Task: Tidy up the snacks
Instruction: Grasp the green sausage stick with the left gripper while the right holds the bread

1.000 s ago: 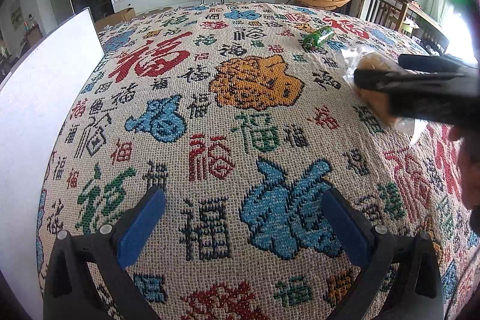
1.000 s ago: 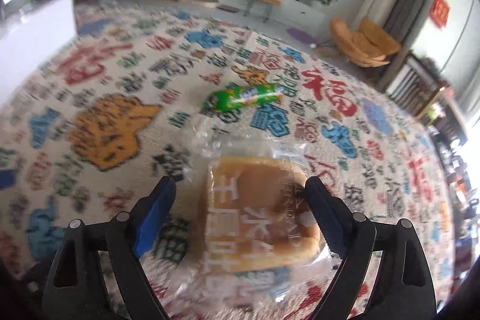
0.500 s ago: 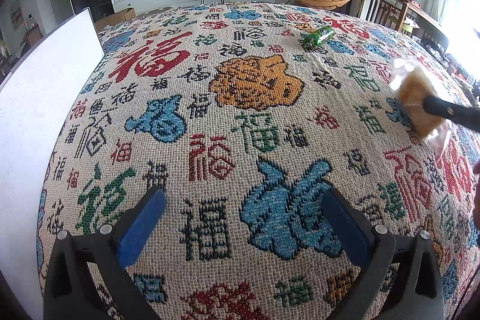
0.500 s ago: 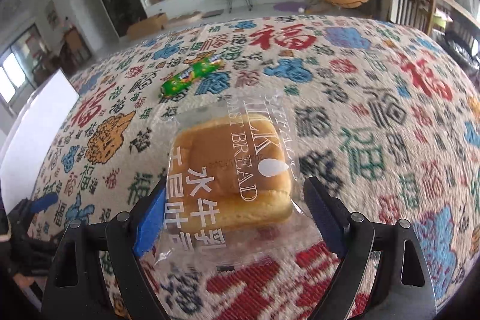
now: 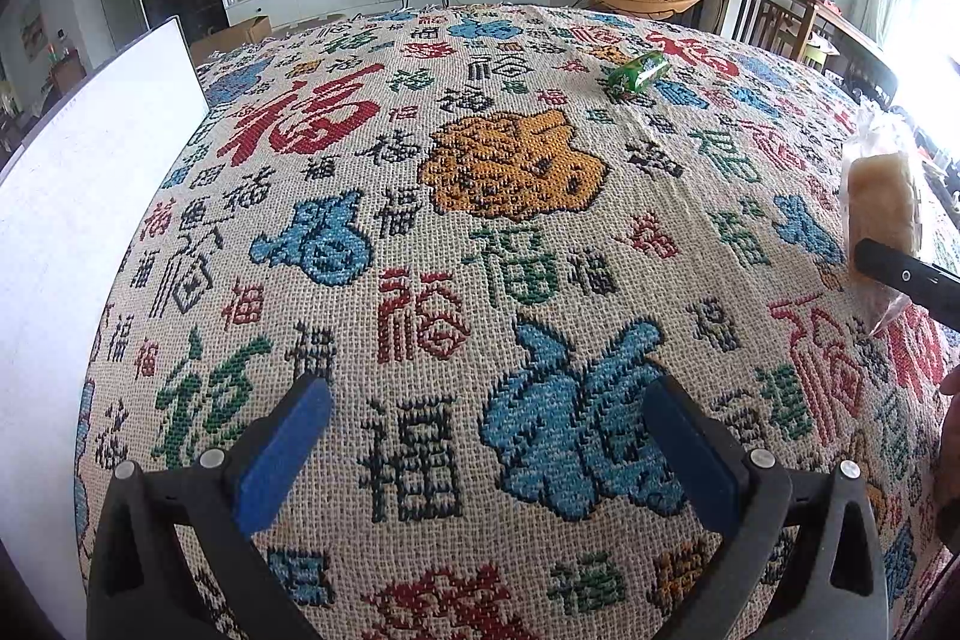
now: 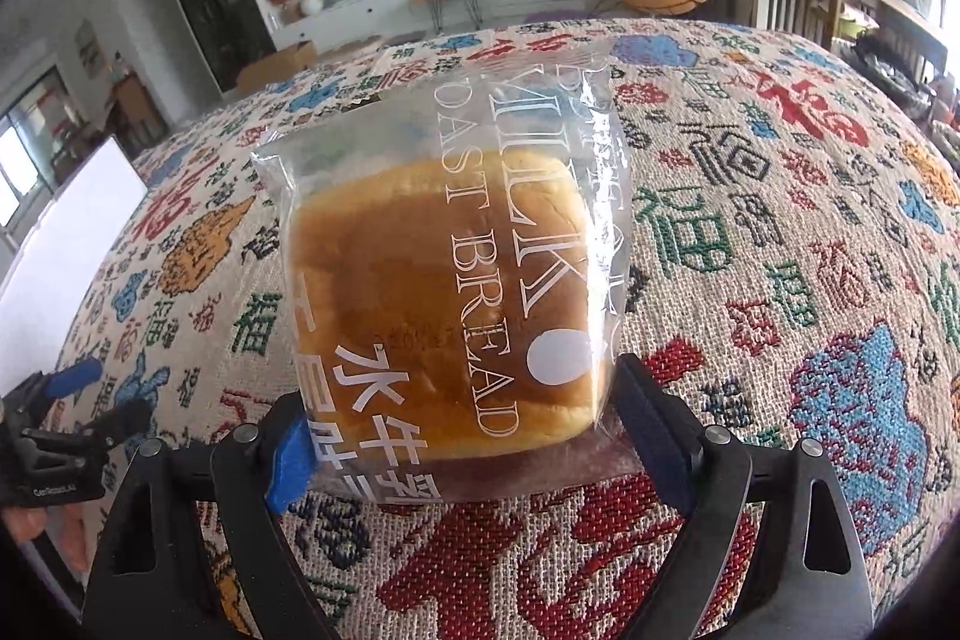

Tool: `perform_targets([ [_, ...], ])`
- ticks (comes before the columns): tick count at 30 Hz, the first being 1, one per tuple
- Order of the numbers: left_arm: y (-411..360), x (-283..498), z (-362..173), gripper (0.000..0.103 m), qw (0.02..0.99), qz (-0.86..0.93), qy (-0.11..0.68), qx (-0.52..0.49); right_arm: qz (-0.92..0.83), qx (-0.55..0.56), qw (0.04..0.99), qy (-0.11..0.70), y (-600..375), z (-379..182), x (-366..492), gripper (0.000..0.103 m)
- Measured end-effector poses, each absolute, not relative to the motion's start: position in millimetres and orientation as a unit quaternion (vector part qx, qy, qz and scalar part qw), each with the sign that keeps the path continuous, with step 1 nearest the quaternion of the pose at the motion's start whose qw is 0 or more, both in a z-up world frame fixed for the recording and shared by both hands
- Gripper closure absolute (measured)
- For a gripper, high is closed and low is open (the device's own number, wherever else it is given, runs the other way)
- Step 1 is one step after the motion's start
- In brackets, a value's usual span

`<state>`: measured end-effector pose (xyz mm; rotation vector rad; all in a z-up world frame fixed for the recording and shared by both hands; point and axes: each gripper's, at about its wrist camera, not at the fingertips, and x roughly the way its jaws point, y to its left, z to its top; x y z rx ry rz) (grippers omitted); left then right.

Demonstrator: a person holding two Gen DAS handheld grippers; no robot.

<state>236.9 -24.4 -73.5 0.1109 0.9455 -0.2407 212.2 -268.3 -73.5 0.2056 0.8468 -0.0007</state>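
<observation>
My right gripper (image 6: 462, 442) is shut on a bag of milk toast bread (image 6: 444, 292) and holds it upright above the patterned tablecloth (image 6: 780, 280). The bread also shows at the right edge of the left wrist view (image 5: 882, 208), with a right gripper finger (image 5: 906, 277) across it. My left gripper (image 5: 486, 436) is open and empty, low over the cloth near the front. It also shows at the left edge of the right wrist view (image 6: 66, 418). A green snack packet (image 5: 639, 70) lies on the cloth at the far right.
A white board (image 5: 78, 196) stands along the table's left side; it also shows in the right wrist view (image 6: 60, 244). Dining chairs (image 5: 774, 16) stand past the table's far right edge. A TV stand and an orange armchair sit at the back of the room.
My right gripper has lifted the bread off the cloth and carried it right and toward the front. The bag now stands upright. My left gripper has not moved.
</observation>
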Motion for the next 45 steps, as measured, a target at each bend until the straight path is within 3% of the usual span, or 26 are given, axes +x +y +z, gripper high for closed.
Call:
perform_targets([
  [21, -27, 241, -72, 0.000, 0.874, -0.111, 0.469, 0.056, -0.002, 0.098, 0.906, 0.412, -268, -75, 212, 0.012],
  [25, -41, 283, -52, 0.001, 0.843, -0.154, 0.511, 0.068, -0.001, 0.100, 0.906, 0.411, -268, -75, 212, 0.012],
  [32, -108, 366, 10, 0.002, 0.856, -0.210, 0.462, 0.097, -0.005, 0.091, 0.905, 0.415, -265, -76, 213, 0.012],
  [33, -121, 373, 9, 0.004, 0.854, -0.217, 0.461, 0.110, -0.005, 0.092, 0.905, 0.415, -265, -76, 213, 0.012],
  [37, -170, 409, -12, 0.036, 0.833, -0.233, 0.477, 0.157, -0.007, 0.087, 0.905, 0.417, -263, -76, 214, 0.012],
  [41, -193, 441, -36, 0.049, 0.828, -0.222, 0.493, 0.147, -0.007, 0.086, 0.905, 0.417, -263, -75, 213, 0.012],
  [42, -193, 448, -43, 0.056, 0.827, -0.220, 0.499, 0.135, -0.008, 0.086, 0.905, 0.417, -262, -75, 213, 0.012],
  [43, -197, 451, -49, 0.071, 0.825, -0.219, 0.505, 0.126, -0.008, 0.086, 0.905, 0.417, -262, -75, 213, 0.012],
  [45, -193, 453, -55, 0.080, 0.828, -0.217, 0.504, 0.113, -0.009, 0.084, 0.905, 0.418, -262, -75, 213, 0.012],
])
